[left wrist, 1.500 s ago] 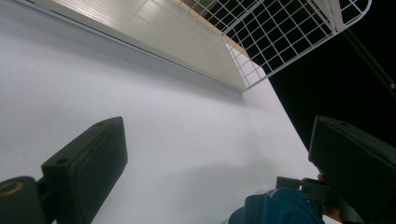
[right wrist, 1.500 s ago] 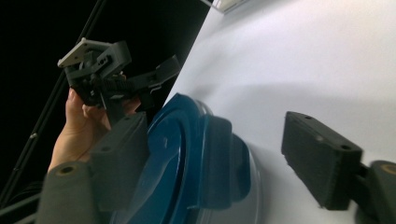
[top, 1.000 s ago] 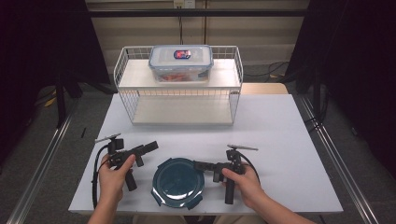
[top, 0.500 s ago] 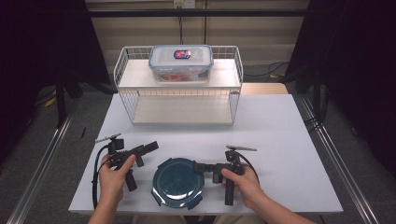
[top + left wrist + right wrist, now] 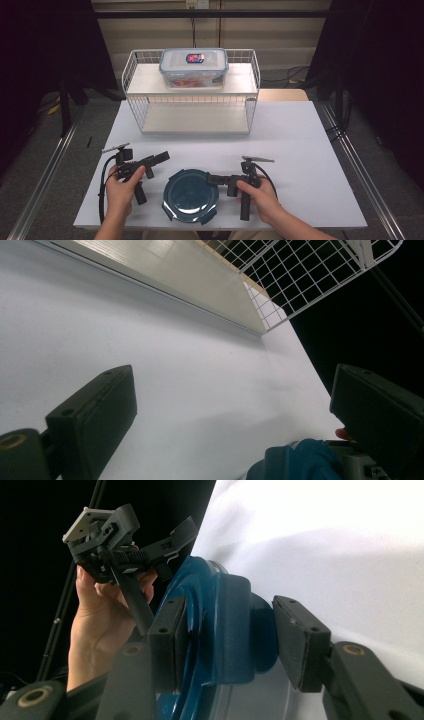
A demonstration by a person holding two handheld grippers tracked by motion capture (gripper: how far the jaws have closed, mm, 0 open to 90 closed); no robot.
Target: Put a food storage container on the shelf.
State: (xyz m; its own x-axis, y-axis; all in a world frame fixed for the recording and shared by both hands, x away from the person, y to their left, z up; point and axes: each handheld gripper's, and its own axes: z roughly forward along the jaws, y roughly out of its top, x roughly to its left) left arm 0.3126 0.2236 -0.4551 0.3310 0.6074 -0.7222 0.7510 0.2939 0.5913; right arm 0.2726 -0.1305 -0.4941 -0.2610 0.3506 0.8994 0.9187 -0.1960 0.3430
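A round dark-teal lid (image 5: 190, 195) lies flat near the table's front edge. My right gripper (image 5: 212, 179) points left at the lid's right rim. In the right gripper view its jaws (image 5: 225, 630) straddle a latch tab of the lid (image 5: 200, 595). They have just been closing; the left pad is at the rim, while the right pad still stands a little off the tab. My left gripper (image 5: 161, 159) rests left of the lid, pointing right. It stands open over bare table (image 5: 200, 390), with the lid's edge (image 5: 300, 460) low in that view.
A white wire rack (image 5: 190, 107) stands at the back of the table. A clear lidded food container (image 5: 193, 66) sits on its top shelf. The rack's corner (image 5: 310, 275) shows in the left gripper view. Table edges run close behind both hands.
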